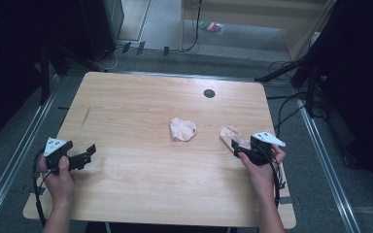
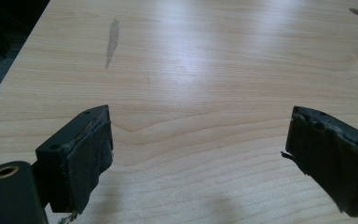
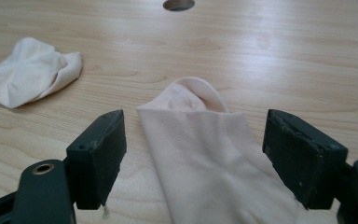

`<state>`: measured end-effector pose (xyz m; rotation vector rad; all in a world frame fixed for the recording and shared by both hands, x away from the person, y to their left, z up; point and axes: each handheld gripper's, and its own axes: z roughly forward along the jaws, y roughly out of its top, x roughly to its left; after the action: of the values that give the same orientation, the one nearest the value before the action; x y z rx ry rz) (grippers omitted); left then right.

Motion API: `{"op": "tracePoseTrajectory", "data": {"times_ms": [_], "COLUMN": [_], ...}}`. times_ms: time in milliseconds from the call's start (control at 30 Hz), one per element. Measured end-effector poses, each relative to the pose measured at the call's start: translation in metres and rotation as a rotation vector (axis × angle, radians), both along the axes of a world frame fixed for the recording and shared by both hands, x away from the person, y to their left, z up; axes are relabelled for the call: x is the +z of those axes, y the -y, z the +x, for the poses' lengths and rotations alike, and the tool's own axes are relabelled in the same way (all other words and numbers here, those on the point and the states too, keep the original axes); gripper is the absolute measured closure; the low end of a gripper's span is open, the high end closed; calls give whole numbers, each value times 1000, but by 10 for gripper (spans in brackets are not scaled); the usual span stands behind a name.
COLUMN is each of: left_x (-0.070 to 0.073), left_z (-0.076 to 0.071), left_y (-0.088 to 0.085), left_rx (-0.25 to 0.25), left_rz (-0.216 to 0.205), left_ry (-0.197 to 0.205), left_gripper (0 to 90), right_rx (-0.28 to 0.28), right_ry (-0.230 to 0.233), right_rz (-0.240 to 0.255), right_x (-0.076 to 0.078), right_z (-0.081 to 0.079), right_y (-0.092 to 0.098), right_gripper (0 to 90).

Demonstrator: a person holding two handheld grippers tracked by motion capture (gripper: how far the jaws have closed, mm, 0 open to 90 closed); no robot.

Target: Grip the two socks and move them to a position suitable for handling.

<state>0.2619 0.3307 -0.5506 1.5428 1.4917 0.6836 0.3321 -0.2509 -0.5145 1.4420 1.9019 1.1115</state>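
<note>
Right gripper view showed the right gripper [image 3: 193, 158] spread wide around a soft, limp sock [image 3: 205, 154], best pinched mid-cloth.

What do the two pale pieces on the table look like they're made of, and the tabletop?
Flat piece between the right tool jaws: thin matte stretch knit, likely a sock, by its rounded end and soft creases. Crumpled piece: seemingly the same pale peach fabric, bunched in folds. Table: light wood-grain top, probably laminate, with a faint sheen.
</note>
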Motion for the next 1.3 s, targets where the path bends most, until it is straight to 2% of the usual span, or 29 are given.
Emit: {"op": "tracePoseTrajectory", "data": {"times_ms": [133, 233, 267, 500, 567, 667, 700, 733, 767, 800, 833, 867, 900, 1033, 1067, 1300], "left_x": [0, -1, -1, -1, -1, -1, -1, -1, -1, -1, -1, -1, -1, -1, -1, 0], "left_z": [0, 1, 2, 5, 5, 5, 5, 5, 5, 5, 5, 6, 6, 5, 5, 3], "left_y": [-2, -2, -1, 2, 2, 3, 3, 3, 3, 3, 3, 3, 3, 4, 6, 8], "left_rx": [-10, -9, -19, -31, -35, -38, -38, -36, -35, -35, -35, -37, -37, -61, -68, -61], "left_rz": [-19, -30, -24, -6, 1, 6, 6, 6, 4, 4, 4, 7, 10, 11, 23, 50], "left_ry": [-11, -18, -24, -57, -59, -64, -64, -65, -66, -67, -67, -70, -71, -71, -73, -62], "left_gripper": [75, 75, 75, 75, 75, 75, 75, 75, 76, 76, 77, 76, 77, 77, 77, 77], "right_rx": [4, -6, -39, -52, -53, -67, -71, -71, -104, -108, -108, -129, -135, -169, -177, -157], "right_ry": [-50, -71, -102, -125, -118, -99, -92, -92, -88, -82, -82, -83, -87, -57, -32, 48], "right_rz": [-19, -25, -31, -53, -59, -82, -82, -82, -75, -77, -77, -61, -43, -11, 14, 52], "right_x": [-9, -16, -24, -30, -31, -33, -34, -34, -34, -34, -34, -34, -33, -32, -26, 3], "right_z": [16, 21, 24, 26, 26, 23, 21, 21, 19, 18, 18, 17, 17, 15, 11, -8], "right_y": [-13, -14, -13, -12, -12, -12, -11, -11, -9, -7, -7, -2, 0, 6, 11, 14], "right_gripper": [244, 265, 300, 320, 330, 400, 400, 438, 570, 616, 616, 786, 823, 841, 843, 843]}}
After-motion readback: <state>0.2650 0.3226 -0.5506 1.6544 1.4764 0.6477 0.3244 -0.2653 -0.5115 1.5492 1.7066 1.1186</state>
